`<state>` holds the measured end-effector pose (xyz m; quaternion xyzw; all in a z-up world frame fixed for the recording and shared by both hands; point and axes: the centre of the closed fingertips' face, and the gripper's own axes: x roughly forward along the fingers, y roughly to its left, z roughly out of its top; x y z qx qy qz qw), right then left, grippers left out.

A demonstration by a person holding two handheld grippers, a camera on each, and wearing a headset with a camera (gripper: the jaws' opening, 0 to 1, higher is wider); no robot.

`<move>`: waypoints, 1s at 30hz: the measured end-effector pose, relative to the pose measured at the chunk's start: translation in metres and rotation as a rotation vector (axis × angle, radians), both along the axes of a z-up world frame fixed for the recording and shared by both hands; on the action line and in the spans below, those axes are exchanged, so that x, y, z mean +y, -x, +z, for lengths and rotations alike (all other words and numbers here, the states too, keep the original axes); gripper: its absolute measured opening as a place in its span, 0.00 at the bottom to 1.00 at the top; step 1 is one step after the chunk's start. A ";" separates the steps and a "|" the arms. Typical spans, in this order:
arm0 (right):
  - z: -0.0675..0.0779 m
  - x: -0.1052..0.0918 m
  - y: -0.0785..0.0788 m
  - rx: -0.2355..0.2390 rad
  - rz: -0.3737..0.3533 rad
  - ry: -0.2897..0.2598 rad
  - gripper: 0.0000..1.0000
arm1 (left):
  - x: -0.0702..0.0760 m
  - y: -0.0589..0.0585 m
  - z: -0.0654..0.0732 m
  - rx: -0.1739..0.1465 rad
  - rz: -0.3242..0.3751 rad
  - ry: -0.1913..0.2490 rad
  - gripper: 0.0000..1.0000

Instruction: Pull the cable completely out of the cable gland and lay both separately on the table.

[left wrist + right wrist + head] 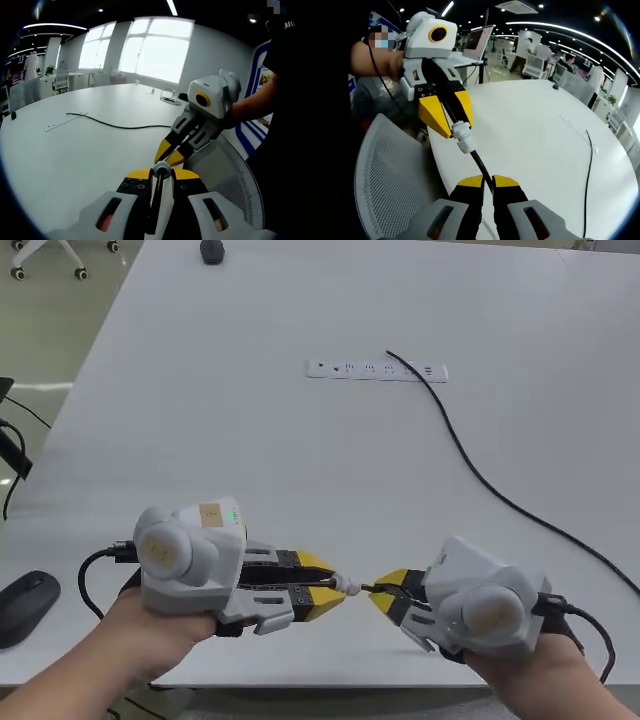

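A white cable gland point(349, 586) with a short black cable point(366, 589) coming out of it is held in the air over the table's near edge. My left gripper point(335, 590) is shut on the gland point(161, 170), which sits between its yellow tips. My right gripper point(382, 596) faces it from the right and is shut on the cable point(477, 160) a short way from the gland point(462, 137). The cable runs straight between the two grippers. In the right gripper view the left gripper point(451, 117) points toward me, gland at its tip.
On the white table point(250, 440), a white power strip point(377, 370) lies at the far middle, its black cord point(480, 475) trailing off to the right. A dark mouse point(25, 602) rests near the left edge. A mesh chair point(385, 180) stands below the table edge.
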<state>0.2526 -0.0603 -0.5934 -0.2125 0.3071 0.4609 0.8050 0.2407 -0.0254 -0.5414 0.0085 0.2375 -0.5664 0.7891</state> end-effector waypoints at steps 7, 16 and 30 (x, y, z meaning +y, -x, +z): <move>-0.009 -0.008 -0.002 0.069 -0.067 -0.024 0.01 | 0.001 -0.002 0.002 0.000 -0.001 0.007 0.16; -0.019 -0.011 -0.003 0.206 -0.196 -0.111 0.02 | 0.004 -0.005 0.005 0.000 0.013 0.023 0.16; -0.039 -0.023 0.003 0.284 -0.265 -0.090 0.02 | 0.008 -0.005 0.003 0.004 0.020 0.016 0.16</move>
